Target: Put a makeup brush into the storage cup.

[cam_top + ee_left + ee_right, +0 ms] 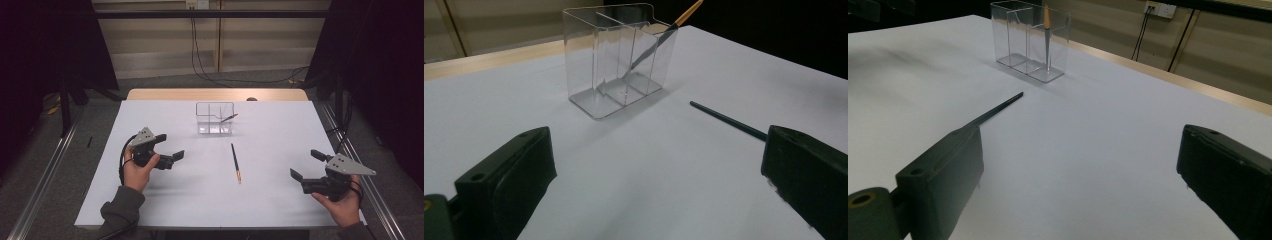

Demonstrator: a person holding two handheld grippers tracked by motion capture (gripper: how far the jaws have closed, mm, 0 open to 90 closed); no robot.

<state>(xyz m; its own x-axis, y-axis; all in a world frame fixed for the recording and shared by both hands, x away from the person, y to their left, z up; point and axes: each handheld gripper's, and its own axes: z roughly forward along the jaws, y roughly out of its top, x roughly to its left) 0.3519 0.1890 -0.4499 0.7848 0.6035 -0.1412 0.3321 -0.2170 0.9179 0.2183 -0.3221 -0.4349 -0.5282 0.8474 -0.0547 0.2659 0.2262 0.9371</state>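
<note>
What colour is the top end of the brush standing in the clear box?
Orange-gold on the brush in the clear box; clearest in the left gripper view.

1. The surface takes up the middle and lower part of the high view.
2. The divided holder stands on it at upper centre of the frame.
3. One brush leans inside the holder's right compartment, its tip over the right rim.
4. A second brush lies flat on the surface just below the holder, slightly right of centre.
5. The left claw sits at lower left of the frame, the right claw at lower right; the lying brush is between them.
</note>
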